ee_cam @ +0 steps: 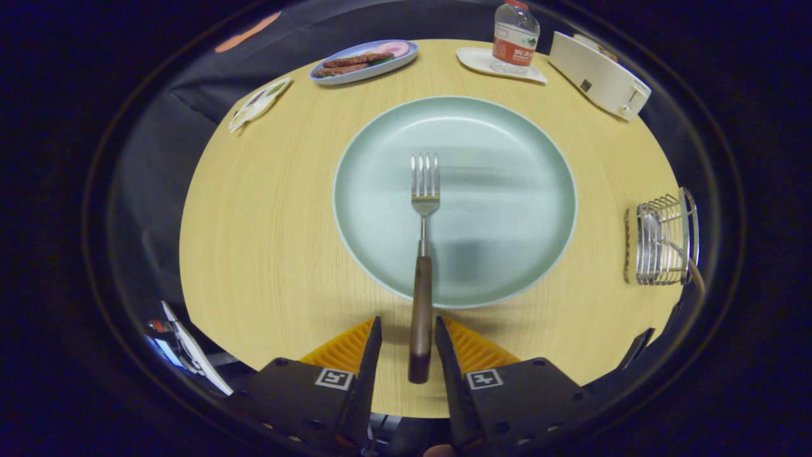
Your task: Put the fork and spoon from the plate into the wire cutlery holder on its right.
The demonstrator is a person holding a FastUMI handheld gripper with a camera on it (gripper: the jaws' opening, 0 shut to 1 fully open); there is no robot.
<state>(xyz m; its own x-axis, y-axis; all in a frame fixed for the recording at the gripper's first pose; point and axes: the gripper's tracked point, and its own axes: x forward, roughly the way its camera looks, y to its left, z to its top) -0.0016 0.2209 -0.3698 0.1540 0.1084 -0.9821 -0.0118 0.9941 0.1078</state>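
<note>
Straddling fork [421, 266] handle: claw [408, 355] open, not yet gripping. Tines on plate [507, 127], handle overhanging bench [266, 241]. Close squarely on handle, lift level, carry right to wire holder [663, 240].

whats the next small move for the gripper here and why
Probably close the fingers on the fork: its wooden handle lies between the gripper's open fingers with a gap on each side, tines resting on the plate. Once held, it can go to the wire cutlery holder at the plate's right.
</note>
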